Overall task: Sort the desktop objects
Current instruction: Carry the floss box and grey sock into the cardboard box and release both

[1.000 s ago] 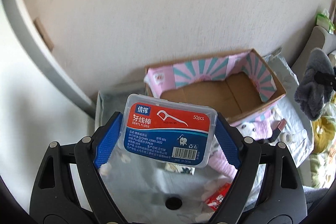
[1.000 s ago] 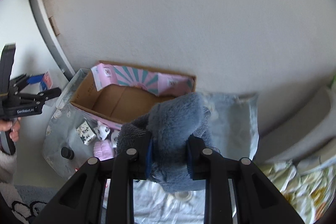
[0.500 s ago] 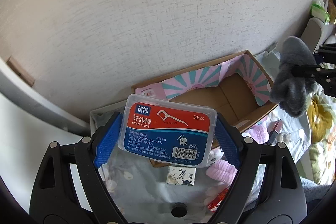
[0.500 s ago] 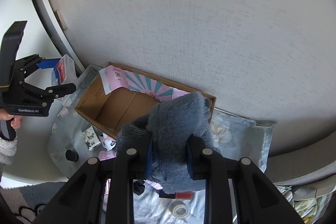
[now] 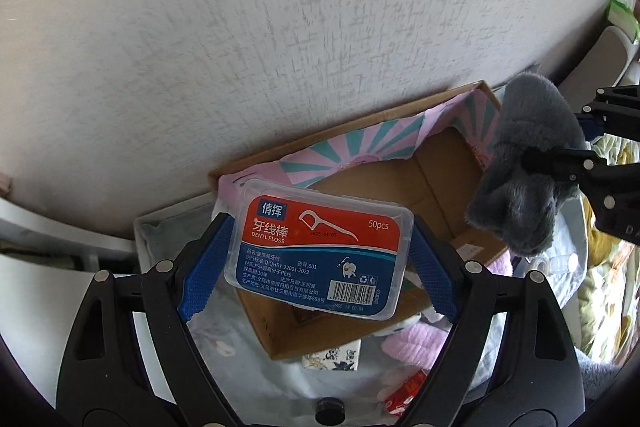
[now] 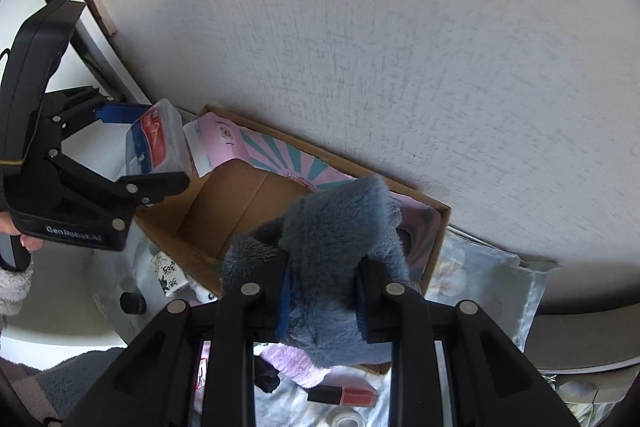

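The cardboard box is lying open by the wall, long side along it, w/ nothing inside. Both hands are hanging over it. The right tool is squeezing a gray fuzzy toy over the box's right end & looks nearer to dropping. The left tool is gripping a floss box by its short ends, long side across, over the left end. Under the box a flowery cloth is covering the surface. Small stuff is waiting in front: pink fluffy thing, lipstick, black cap.
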The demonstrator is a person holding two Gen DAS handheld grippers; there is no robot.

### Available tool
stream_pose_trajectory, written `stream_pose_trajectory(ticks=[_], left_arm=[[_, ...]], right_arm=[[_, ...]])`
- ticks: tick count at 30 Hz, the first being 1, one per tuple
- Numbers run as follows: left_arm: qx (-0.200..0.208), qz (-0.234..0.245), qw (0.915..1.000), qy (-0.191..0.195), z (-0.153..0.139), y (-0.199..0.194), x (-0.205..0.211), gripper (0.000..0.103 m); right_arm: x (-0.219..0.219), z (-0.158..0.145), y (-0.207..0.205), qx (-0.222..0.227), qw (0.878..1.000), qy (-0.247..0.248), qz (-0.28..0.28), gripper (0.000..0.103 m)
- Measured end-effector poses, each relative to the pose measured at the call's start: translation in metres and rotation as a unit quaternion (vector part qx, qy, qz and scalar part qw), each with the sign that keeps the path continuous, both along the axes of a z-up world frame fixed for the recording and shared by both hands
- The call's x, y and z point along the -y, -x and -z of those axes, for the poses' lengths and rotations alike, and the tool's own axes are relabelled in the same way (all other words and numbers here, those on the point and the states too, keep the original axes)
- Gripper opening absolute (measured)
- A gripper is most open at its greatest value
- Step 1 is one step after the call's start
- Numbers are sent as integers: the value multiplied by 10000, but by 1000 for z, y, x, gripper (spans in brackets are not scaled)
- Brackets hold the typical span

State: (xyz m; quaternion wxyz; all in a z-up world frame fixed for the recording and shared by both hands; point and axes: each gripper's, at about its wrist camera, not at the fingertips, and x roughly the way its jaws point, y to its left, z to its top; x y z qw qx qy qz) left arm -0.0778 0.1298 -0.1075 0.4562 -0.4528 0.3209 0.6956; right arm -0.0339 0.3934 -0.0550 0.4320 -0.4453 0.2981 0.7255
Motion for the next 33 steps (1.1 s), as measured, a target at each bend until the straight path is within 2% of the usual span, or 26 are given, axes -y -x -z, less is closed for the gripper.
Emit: stream_pose_trajectory(ticks=[12,23,25,26,27,28,29,30,31,32,33], left_arm=[[96,-4,9995,310,34,19,-10,84],[0,207,9993,309,29,23,-11,85],[69,326,9991,268,26,21,-11,87],[60,369,9989,273,26,20,-12,98],[-24,368,9989,298,26,18,-12,103],[-102,358,9989,296,25,18,-12,103],[-177,343,9988,294,25,18,-12,103],[-180,341,9988,295,25,18,-12,103],[-139,351,9990,258,25,18,-11,103],[-81,360,9991,189,25,18,-10,103],[-3,343,9994,111,24,19,-8,103]], right_arm=[[-20,24,12,-46,9998,191,51,24],[-27,28,20,31,9997,233,-3,27],[-28,30,23,150,9996,232,17,35],[-30,33,24,220,9994,279,42,42],[-30,34,25,234,9992,302,65,44],[-30,35,24,166,9993,329,88,44],[-30,35,23,20,9991,402,100,49],[-30,36,21,-107,9986,504,106,65],[-29,36,20,-198,9982,555,111,76],[-27,35,18,-281,9982,523,127,95],[-25,35,17,-306,9985,432,128,103]])
